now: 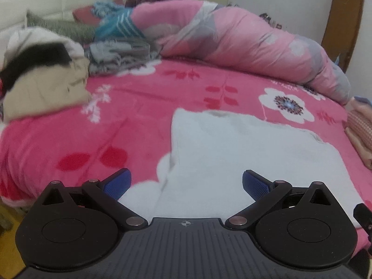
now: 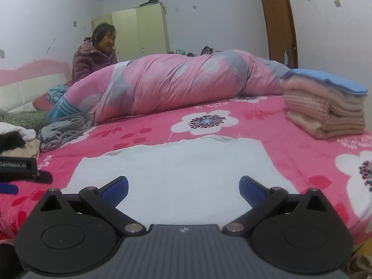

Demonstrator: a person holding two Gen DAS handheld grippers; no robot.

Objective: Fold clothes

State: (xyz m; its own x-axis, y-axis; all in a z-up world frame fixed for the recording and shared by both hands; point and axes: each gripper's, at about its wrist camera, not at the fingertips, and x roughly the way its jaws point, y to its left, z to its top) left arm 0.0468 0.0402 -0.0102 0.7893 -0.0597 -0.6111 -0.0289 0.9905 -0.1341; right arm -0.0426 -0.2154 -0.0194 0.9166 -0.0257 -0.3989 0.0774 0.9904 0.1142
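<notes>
Claws [image 1: 184, 183] [image 2: 183, 189] spread over white garment [image 2: 176, 174].

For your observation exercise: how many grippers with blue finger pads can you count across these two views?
2: the left gripper and the right gripper, both open above the white garment's near edge. None seems hidden.

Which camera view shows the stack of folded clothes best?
The right wrist view. There the stack of folded clothes is shown whole, with a blue piece on top, resting on the pink bedspread. The left wrist view catches only its edge at the frame's right side.
</notes>
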